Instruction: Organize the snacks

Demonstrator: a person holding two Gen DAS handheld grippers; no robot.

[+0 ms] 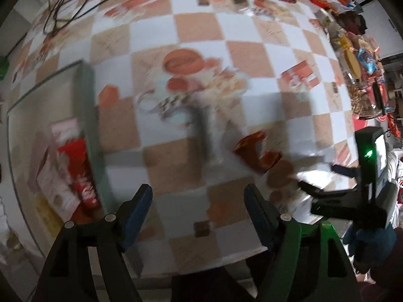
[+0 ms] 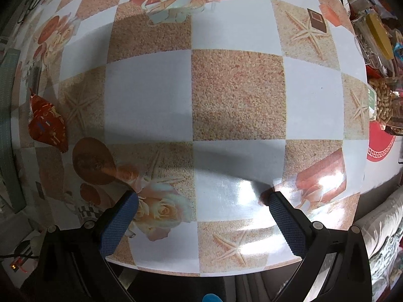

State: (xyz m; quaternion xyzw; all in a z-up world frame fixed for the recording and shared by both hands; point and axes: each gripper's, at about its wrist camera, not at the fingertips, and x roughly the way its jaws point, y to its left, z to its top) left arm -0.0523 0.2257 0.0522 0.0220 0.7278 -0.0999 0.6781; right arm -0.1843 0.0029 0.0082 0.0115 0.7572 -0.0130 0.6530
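Lying alone: red snack packet point(image 2: 47, 120) beside tray point(image 1: 85, 115).

Nothing I can see reads as words or numbers. The red snack box point(image 1: 84, 176) in the tray point(image 1: 87, 115) carries white lettering, but blur smears it past reading. The small red wrapper point(image 2: 47, 123) shows only tiny marks, and a green label point(image 2: 370, 100) by the peanuts is too small to read.

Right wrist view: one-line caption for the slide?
Open right tool hovers empty over the checkered tablecloth, a red snack packet lying far left.
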